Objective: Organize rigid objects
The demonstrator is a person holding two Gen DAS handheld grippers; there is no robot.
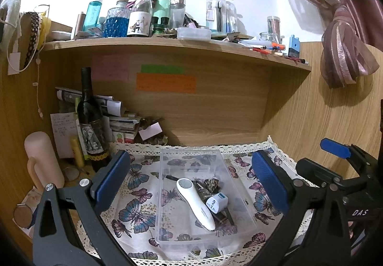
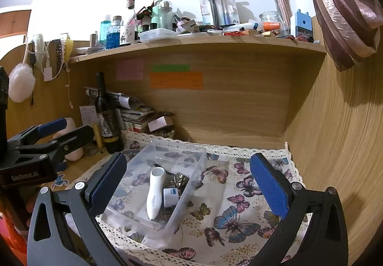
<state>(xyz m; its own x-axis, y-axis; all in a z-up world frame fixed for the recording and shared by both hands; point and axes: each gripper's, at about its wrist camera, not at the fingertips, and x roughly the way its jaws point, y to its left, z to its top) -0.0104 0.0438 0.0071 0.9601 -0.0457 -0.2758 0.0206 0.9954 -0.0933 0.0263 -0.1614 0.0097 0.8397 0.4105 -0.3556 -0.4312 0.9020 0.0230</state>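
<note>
A clear plastic box (image 1: 167,237) (image 2: 191,158) rests on a butterfly-print cloth (image 1: 134,215) (image 2: 229,220). Inside lie a white handheld device (image 1: 195,203) (image 2: 154,196), a white plug adapter (image 1: 217,203) (image 2: 171,196), a gold-brown clip (image 1: 211,184) and some dark small items. My left gripper (image 1: 191,179) hangs open above the box, its blue pads on either side of it, nothing held. My right gripper (image 2: 189,179) is open too, over the box's right side and the cloth, empty. Each gripper shows at the edge of the other's view.
A dark wine bottle (image 1: 92,122) (image 2: 107,117), a pink cylinder (image 1: 42,158) and a pile of papers (image 1: 119,120) crowd the back left. A cluttered wooden shelf (image 1: 167,44) (image 2: 191,44) runs overhead. A wooden wall (image 2: 335,146) closes the right; a curtain (image 1: 344,50) hangs there.
</note>
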